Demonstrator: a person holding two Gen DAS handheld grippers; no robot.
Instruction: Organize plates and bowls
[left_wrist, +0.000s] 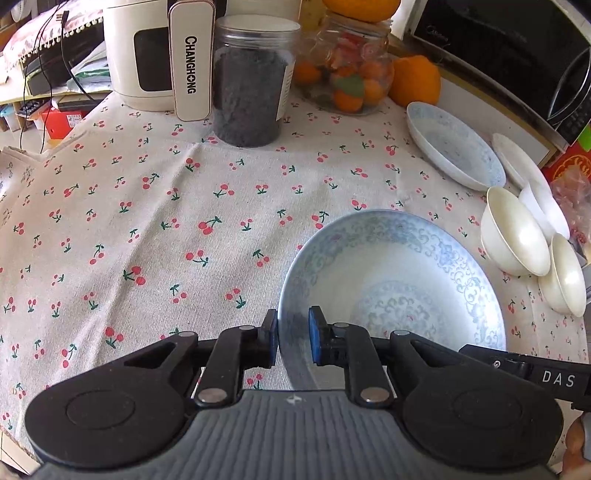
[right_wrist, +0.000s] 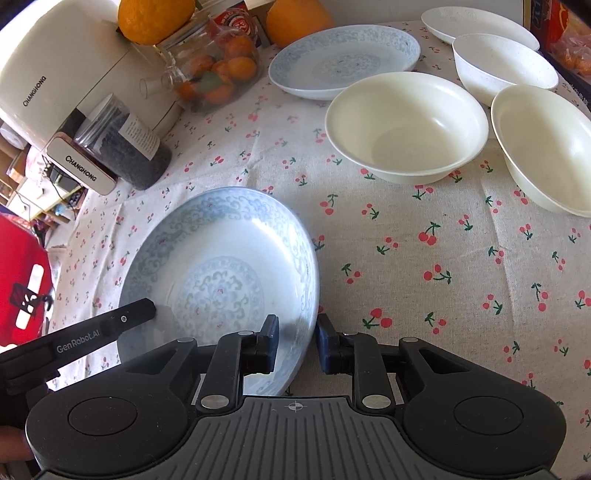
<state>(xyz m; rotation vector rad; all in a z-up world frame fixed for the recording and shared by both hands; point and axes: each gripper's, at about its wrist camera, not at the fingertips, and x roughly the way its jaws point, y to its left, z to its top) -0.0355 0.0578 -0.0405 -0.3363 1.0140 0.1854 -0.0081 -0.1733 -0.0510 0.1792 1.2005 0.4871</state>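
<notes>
The shallow white porcelain plate with pale blue scroll pattern (left_wrist: 399, 280) sits near the front of the tabletop (left_wrist: 166, 221), which is covered in a cream cloth printed with red cherries. My left jaws (left_wrist: 293, 338) straddle the plate's left rim, one pad outside and one pad inside; they are nearly closed and grip the rim. My right jaws (right_wrist: 297, 341) straddle the opposite rim of the same plate (right_wrist: 221, 258) in the same way; the gap between the pads looks a little wider there, and I cannot tell for certain that both pads press on the rim.

Behind and to the right, apart from this plate, lies a second blue-patterned plate (right_wrist: 343, 55). Nearer, three cream round bowls stand close together: one in the middle (right_wrist: 406, 125), one at the right edge (right_wrist: 546, 147), one speckled behind them (right_wrist: 506, 66). A plain white plate (right_wrist: 476, 22) lies farthest back.

At the back left: a clear jar of dark contents (left_wrist: 255, 81), a white appliance marked CHANGHONG (left_wrist: 140, 55), a glass jar of small oranges (left_wrist: 351, 66).
</notes>
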